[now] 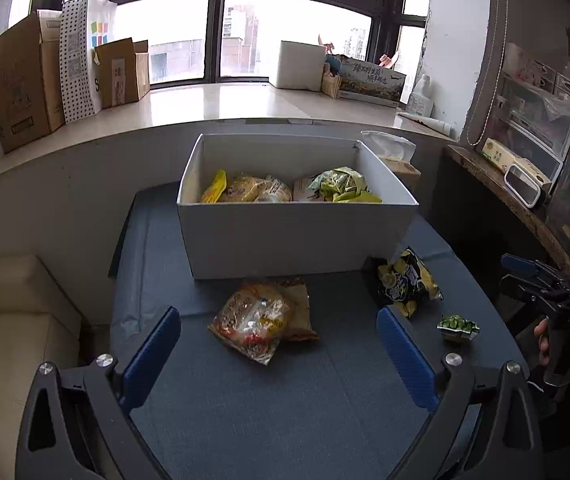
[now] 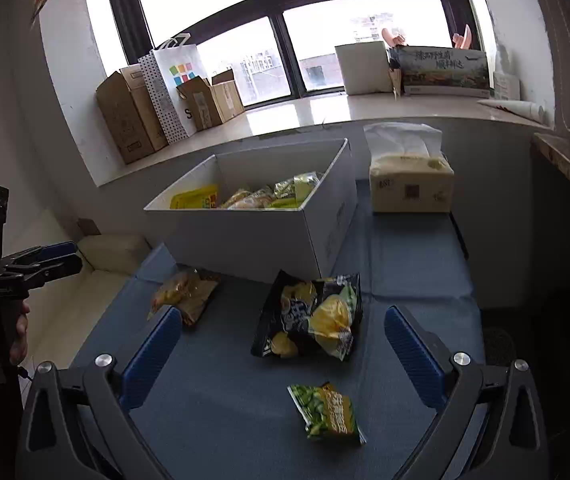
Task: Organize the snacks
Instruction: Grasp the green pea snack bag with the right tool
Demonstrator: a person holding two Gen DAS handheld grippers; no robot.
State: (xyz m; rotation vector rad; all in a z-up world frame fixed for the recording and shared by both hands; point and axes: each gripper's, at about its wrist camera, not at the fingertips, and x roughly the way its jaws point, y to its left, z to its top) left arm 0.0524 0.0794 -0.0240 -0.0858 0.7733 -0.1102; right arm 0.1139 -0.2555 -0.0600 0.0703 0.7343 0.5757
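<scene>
A white box (image 1: 285,236) on the blue table holds several snack packs; it also shows in the right wrist view (image 2: 253,236). In front of it lie an orange-yellow snack bag (image 1: 255,322) (image 2: 183,294), a black-and-yellow chip bag (image 1: 407,282) (image 2: 313,318) and a small green pea packet (image 1: 457,326) (image 2: 327,412). My left gripper (image 1: 279,334) is open and empty, just short of the orange-yellow bag. My right gripper (image 2: 283,340) is open and empty, with the chip bag between its fingers' line and the pea packet below.
A tissue pack (image 2: 411,184) stands right of the box. Cardboard boxes (image 1: 25,84) and bags sit on the windowsill (image 1: 221,102). A cream sofa (image 1: 9,320) is left of the table; a wooden shelf (image 1: 501,184) is at right.
</scene>
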